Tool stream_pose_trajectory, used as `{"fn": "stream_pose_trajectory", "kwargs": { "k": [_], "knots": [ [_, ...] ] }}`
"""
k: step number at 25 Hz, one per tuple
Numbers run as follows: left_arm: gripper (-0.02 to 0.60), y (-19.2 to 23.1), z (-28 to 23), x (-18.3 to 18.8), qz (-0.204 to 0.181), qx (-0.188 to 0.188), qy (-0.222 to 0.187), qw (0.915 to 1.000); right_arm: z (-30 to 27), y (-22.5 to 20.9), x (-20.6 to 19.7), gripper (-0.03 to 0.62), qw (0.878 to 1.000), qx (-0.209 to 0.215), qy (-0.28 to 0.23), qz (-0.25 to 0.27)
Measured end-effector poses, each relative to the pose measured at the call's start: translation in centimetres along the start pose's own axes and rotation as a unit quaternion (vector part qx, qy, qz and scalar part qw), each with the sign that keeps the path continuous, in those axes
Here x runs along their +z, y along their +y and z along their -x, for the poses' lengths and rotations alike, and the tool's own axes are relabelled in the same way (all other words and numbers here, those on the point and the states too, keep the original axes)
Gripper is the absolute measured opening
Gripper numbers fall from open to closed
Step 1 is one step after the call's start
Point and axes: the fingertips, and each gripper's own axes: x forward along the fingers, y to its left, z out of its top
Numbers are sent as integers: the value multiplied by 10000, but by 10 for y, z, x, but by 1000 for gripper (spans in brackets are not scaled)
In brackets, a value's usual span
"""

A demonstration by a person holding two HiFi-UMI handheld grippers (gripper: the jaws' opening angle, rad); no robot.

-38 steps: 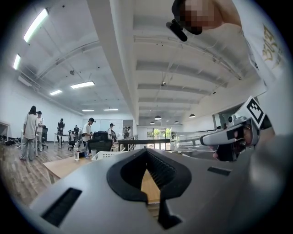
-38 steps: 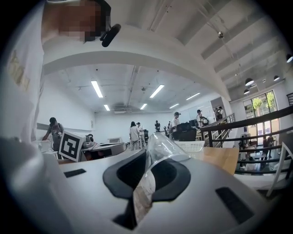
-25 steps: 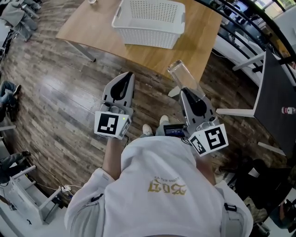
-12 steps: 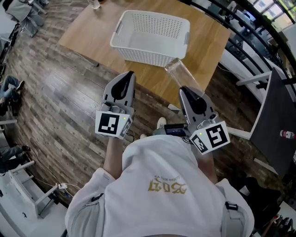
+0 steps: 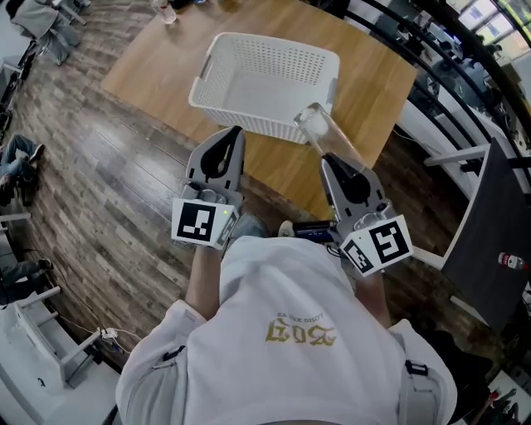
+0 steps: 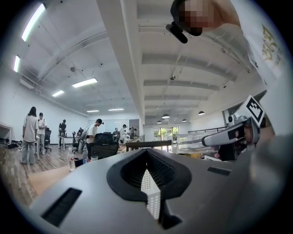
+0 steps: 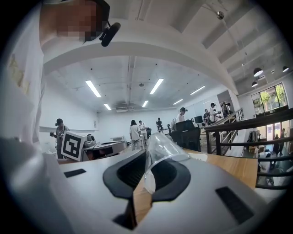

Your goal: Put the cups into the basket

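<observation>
A white perforated basket (image 5: 265, 87) stands empty on the wooden table (image 5: 365, 91) ahead of me. My right gripper (image 5: 338, 164) is shut on a clear plastic cup (image 5: 322, 133), which sticks out forward from its jaws with its mouth just short of the basket's near right corner. In the right gripper view the clear plastic cup (image 7: 158, 153) sits pinched between the dark pads. My left gripper (image 5: 222, 149) is shut with nothing in it, level with the table's near edge; its view shows the basket's corner (image 6: 151, 194) through the slit between the jaws.
Another cup (image 5: 168, 12) stands at the table's far left corner. A dark table with white legs (image 5: 489, 224) is at the right, with railings beyond. Wood-plank floor (image 5: 108, 183) lies to the left. Several people stand far off in the hall.
I have stepped toward the table: the basket and tabletop have come nearer in the head view. The cup's mouth now reaches the basket's near corner. Both grippers keep their pose.
</observation>
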Motion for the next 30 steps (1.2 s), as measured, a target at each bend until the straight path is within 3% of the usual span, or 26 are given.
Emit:
{"fn": "stream_pose_trajectory", "kwargs": {
  "k": [7,22,30],
  "knots": [
    [6,23,-37,-2,-22,-251,80,9997,-38,-21,9,32,9999,-150,31,42],
    [6,161,-71,17,69,-487,-175,9986,-168,-10,28,32,9983,-573,35,-48],
    [6,203,-90,6,252,-773,-109,9966,-209,-3,24,32,9955,-935,174,-39]
  ]
}}
